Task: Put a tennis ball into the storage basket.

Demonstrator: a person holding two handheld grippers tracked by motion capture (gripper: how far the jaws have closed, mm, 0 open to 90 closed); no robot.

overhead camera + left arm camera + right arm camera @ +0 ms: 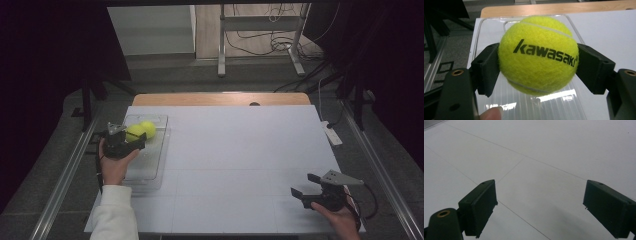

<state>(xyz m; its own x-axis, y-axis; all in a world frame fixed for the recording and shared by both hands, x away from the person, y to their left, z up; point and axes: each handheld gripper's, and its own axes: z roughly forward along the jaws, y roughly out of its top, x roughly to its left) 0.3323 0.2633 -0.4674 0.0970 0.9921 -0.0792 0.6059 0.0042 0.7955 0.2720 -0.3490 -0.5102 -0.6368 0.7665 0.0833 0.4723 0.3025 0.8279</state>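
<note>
The right gripper (306, 185) sits nearest the person, at the table's near right corner and well apart from the clear plastic tray (156, 161). Its jaws stand wide, and in the right gripper view (539, 207) nothing lies between them but the bare white table (549, 150).

The tray lies along the left edge of the table (240, 150), its long axis running from near to far. Its near part is bare ribbed plastic, with glare on it in the left gripper view (554, 105). The person's left hand (114, 166) reaches in over the tray's left rim.

Above the far half of the tray, the left gripper (136, 136) clamps a yellow tennis ball (135, 132) between its two black jaws, one pad pressed on each side. In the left gripper view (537, 68) that ball (537, 53) shows a black "kawasaki" print across its front, running slightly downhill to the right and reading upright to that camera, with white seams curving above and below it. Being round, the ball has no long axis. Whether it touches the tray floor cannot be told.

Just past it, touching or nearly so, a second tennis ball (148, 128) sits at the tray's far end.
</note>
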